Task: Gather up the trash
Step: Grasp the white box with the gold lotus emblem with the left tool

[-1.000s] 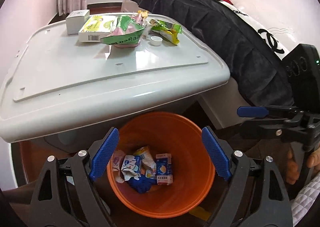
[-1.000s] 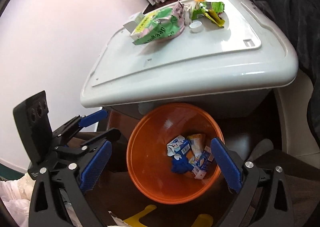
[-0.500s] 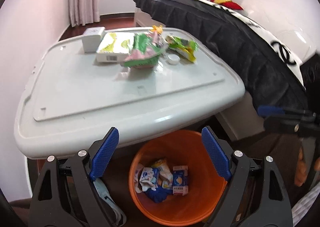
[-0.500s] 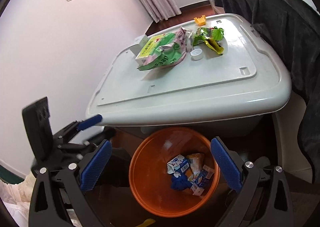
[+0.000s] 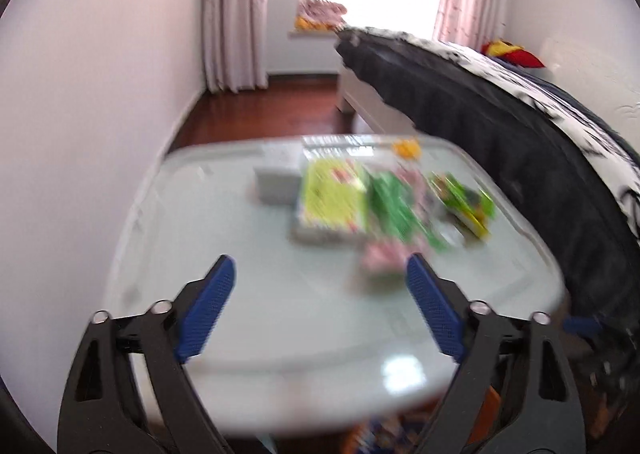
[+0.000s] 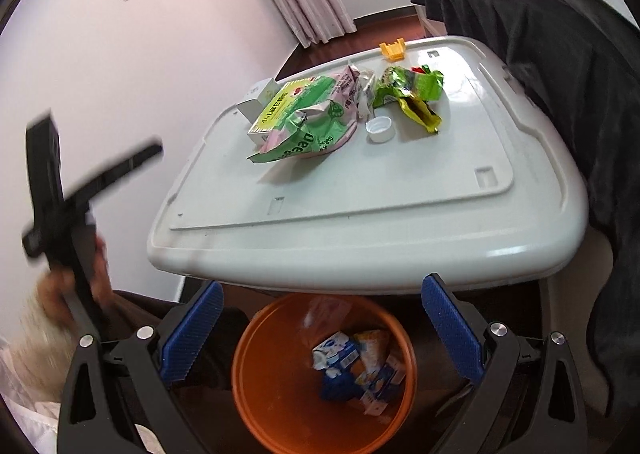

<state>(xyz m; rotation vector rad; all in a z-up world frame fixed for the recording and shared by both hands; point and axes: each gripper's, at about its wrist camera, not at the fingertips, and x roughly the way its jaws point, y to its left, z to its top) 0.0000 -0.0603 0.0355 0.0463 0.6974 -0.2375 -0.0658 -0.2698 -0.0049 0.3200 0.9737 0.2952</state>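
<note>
Left gripper (image 5: 318, 274) over grey plastic box lid (image 6: 400, 190), jaws opening, nothing between them. Right gripper (image 6: 324, 306) jaws wide, empty, above round orange plastic bin (image 6: 256, 382). Bin holds small crumpled cartons (image 6: 356, 366).

On lid: crumpled green and pink plastic bag (image 6: 316, 130), long way running left to right; flat green cardboard box (image 6: 288, 106) touching it; crumpled green and yellow foil wrapper (image 6: 412, 94) just beside; white bottle cap (image 6: 380, 128) between them, open side up.

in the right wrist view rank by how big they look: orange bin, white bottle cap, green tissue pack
1. orange bin, though it sits nearest the camera
2. green tissue pack
3. white bottle cap
</note>
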